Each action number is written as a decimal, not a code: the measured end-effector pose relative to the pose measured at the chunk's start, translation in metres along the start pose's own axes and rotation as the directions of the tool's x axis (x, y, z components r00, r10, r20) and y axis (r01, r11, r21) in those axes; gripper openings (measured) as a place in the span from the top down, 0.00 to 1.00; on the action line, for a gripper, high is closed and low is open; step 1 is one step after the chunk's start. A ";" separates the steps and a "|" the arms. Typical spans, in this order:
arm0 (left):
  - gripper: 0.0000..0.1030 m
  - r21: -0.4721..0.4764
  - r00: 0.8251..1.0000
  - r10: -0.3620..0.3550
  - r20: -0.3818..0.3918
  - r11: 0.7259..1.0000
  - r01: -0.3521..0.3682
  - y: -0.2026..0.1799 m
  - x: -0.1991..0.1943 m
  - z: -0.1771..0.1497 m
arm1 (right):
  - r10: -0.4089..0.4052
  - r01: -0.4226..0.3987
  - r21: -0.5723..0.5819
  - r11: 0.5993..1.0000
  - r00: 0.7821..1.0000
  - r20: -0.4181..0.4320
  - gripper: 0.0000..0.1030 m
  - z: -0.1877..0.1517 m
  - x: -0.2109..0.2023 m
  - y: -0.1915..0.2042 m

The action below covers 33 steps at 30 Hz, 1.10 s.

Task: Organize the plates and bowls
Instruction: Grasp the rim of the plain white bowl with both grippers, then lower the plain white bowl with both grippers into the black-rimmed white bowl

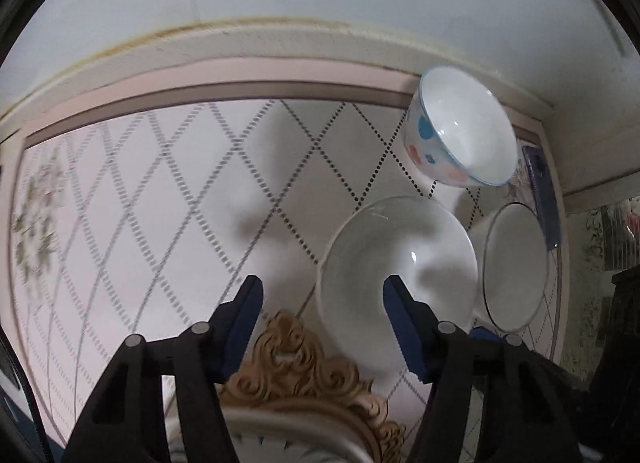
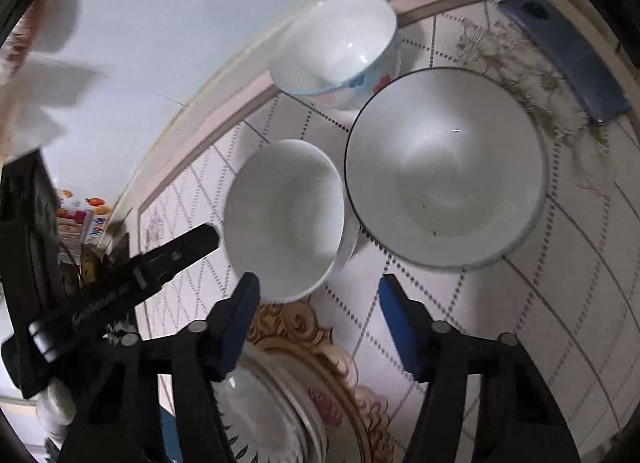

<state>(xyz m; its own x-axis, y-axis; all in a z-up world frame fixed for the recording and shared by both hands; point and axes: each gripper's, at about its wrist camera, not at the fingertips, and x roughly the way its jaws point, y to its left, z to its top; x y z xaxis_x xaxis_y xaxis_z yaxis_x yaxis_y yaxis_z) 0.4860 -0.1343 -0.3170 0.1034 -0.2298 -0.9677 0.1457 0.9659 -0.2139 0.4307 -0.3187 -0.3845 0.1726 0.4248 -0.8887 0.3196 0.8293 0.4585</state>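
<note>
My left gripper (image 1: pixel 322 289) hangs released over the plain white bowl (image 1: pixel 396 271), gripping nothing. My right gripper (image 2: pixel 318 289) is likewise released, beside the dark-rimmed bowl (image 2: pixel 444 167).

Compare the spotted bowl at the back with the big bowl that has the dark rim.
The spotted bowl carries blue and orange spots outside and a pale blue rim; the dark-rimmed bowl is plain white with a thin dark rim. The spotted bowl looks narrower, the dark-rimmed bowl wider. Both stand upright, empty and white inside.
</note>
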 end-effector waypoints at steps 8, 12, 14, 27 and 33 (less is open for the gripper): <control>0.82 0.085 1.000 -0.004 -0.014 0.996 0.005 -0.006 0.016 0.001 | -0.055 0.054 0.034 0.998 0.998 0.006 0.82 0.016 0.042 -0.001; 0.83 0.114 1.000 0.006 0.005 0.993 -0.006 -0.008 0.008 -0.010 | -0.089 0.089 -0.011 0.996 0.996 0.031 0.82 0.012 0.041 0.009; 0.83 0.121 1.000 -0.002 0.014 0.993 0.000 -0.009 -0.001 -0.020 | -0.094 0.095 -0.029 0.995 0.995 0.032 0.82 0.006 0.038 0.014; 0.83 0.226 0.996 -0.083 -0.020 0.970 0.086 -0.058 -0.058 -0.122 | -0.054 0.054 -0.060 0.997 0.998 0.012 0.82 -0.073 -0.042 -0.012; 0.83 0.283 0.993 -0.078 -0.083 0.954 0.099 -0.098 -0.032 -0.157 | -0.079 0.079 -0.034 0.996 0.997 0.001 0.82 -0.111 -0.073 -0.063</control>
<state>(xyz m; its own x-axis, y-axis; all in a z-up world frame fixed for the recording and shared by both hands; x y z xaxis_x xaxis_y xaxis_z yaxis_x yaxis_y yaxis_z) 0.3137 -0.2026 -0.2863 0.0095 -0.2938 -0.9558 0.4275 0.8653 -0.2618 0.2941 -0.3620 -0.3494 0.1477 0.3577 -0.9221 0.3006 0.8720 0.3864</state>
